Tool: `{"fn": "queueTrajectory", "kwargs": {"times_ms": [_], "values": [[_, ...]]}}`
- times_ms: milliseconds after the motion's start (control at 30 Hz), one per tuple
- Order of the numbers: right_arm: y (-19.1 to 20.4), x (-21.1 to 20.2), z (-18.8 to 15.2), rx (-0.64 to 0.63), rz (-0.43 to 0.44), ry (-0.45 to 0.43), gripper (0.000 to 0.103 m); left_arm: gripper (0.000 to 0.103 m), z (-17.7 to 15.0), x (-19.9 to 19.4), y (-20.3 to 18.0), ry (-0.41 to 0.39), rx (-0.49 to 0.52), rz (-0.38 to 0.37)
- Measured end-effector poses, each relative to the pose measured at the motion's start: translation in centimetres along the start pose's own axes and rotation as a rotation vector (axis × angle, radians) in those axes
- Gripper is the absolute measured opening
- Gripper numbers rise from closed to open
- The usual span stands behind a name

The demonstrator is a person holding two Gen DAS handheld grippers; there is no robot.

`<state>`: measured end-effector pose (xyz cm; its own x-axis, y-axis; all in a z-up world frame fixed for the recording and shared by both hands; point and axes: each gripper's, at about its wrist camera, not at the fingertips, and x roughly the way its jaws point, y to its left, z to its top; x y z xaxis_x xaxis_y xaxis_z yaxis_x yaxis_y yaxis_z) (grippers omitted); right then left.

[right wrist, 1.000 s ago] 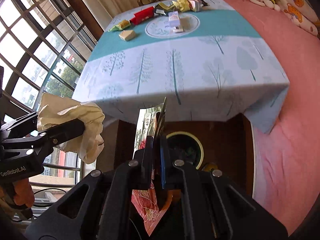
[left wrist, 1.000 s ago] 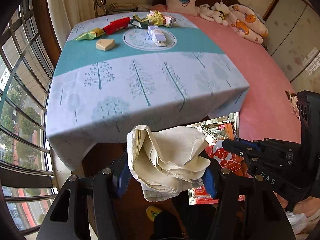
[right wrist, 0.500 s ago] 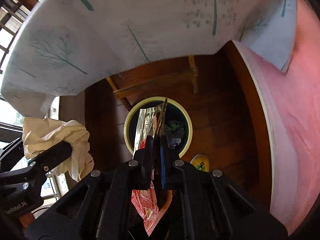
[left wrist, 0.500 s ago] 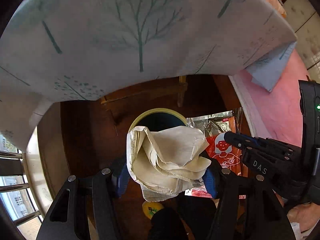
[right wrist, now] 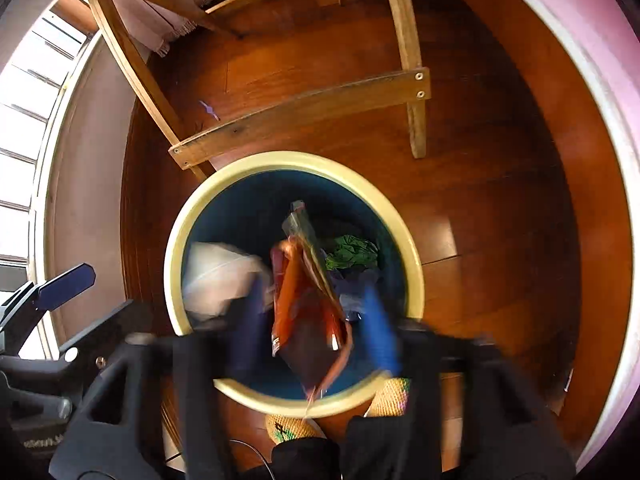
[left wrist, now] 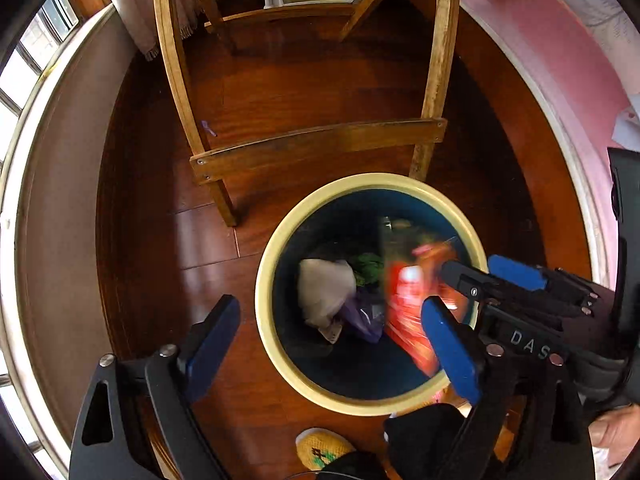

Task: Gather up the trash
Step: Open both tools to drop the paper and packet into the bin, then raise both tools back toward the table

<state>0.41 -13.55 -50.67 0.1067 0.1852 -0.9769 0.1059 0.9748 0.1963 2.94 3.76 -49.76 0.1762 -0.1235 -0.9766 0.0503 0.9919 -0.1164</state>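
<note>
A round bin with a cream rim [left wrist: 266,280] [right wrist: 176,280] and dark blue inside stands on the wooden floor. My left gripper [left wrist: 332,332] is open and empty above the bin's left edge. The crumpled cream paper [left wrist: 326,292] [right wrist: 218,280] lies inside the bin. My right gripper [right wrist: 312,320] is open, blurred, right over the bin; it also shows in the left wrist view [left wrist: 492,272]. The red snack wrapper [right wrist: 308,312] [left wrist: 412,312] hangs loose between its fingers, dropping into the bin. Green and purple trash [right wrist: 352,256] lies at the bottom.
A wooden table frame [left wrist: 320,148] [right wrist: 304,108] stands just behind the bin. A pink bed edge [left wrist: 560,60] runs along the right. The window wall [left wrist: 36,160] is at the left. A yellow slipper [left wrist: 320,452] is near the bin's front rim.
Both grippers tilted down over the bin and opened. The cream paper fell from the left gripper into the bin. The red wrapper is released from the right gripper and is falling.
</note>
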Motion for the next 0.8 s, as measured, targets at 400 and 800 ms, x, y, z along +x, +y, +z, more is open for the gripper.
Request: {"fn": "queueTrajectory", "kwargs": {"times_ms": [400,800], "values": [[1.2,-3.9,1.3,-0.024,0.014,-0.015,0.055,0.094,0.2,-6.1,-0.2,-0.077,-0.044,0.05],[5.3,-22.9,1.8,-0.019,0.065,-0.098,0.055,0.094,0.8,-26.3,-1.9,-0.183,-0.057,0.012]]}}
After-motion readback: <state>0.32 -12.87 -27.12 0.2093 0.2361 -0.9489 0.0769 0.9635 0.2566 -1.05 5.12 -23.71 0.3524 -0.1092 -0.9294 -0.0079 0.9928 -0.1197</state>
